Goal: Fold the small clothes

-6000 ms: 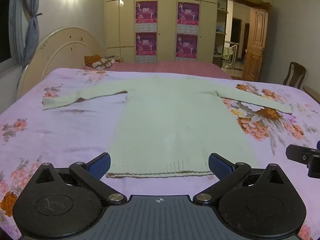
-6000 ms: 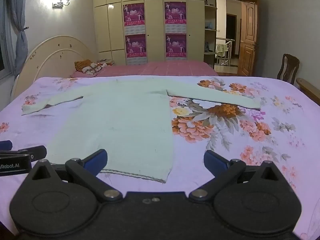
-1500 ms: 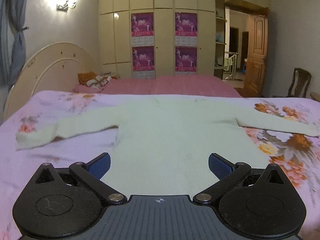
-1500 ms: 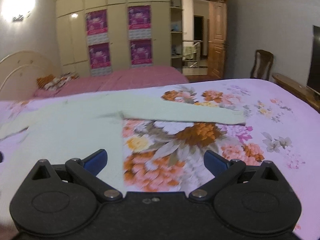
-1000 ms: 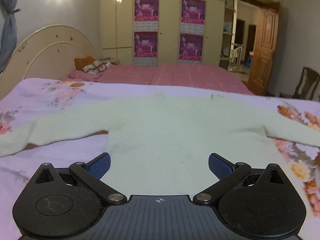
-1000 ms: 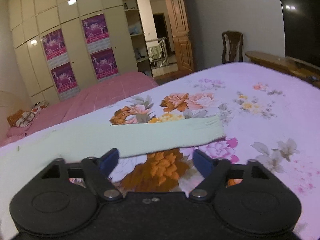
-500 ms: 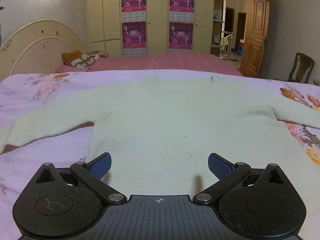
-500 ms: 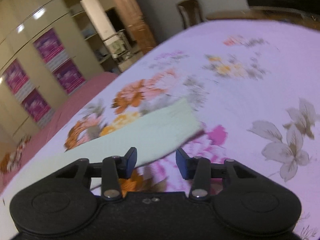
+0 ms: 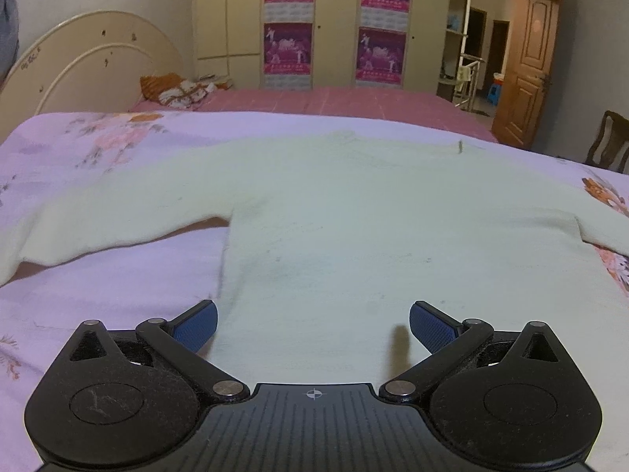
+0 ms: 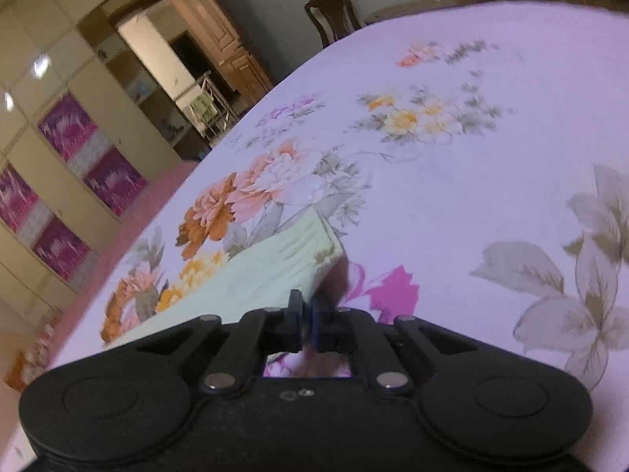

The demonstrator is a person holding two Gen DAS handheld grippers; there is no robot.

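A pale green knit sweater (image 9: 373,216) lies flat on the floral pink bedsheet (image 9: 98,295), sleeves spread to both sides. My left gripper (image 9: 312,324) hovers open low over the sweater's body, its left finger (image 9: 196,324) at the body's left side edge under the armpit. In the right wrist view the sweater's right sleeve (image 10: 271,267) ends in a ribbed cuff. My right gripper (image 10: 306,314), tilted, is shut on the near corner of that cuff, which lifts slightly off the bedsheet (image 10: 471,157).
A cream headboard (image 9: 90,63) stands at the left. A second bed with a pink cover (image 9: 314,104) and a pillow (image 9: 173,88) lies behind. A wardrobe with purple posters (image 9: 334,23), a wooden door (image 9: 526,67) and a chair (image 9: 607,141) line the far side.
My right gripper swung to the end of the right sleeve, rolled, and closed its jaws on the cuff. My left gripper moved forward and lower over the sweater's body, staying open.
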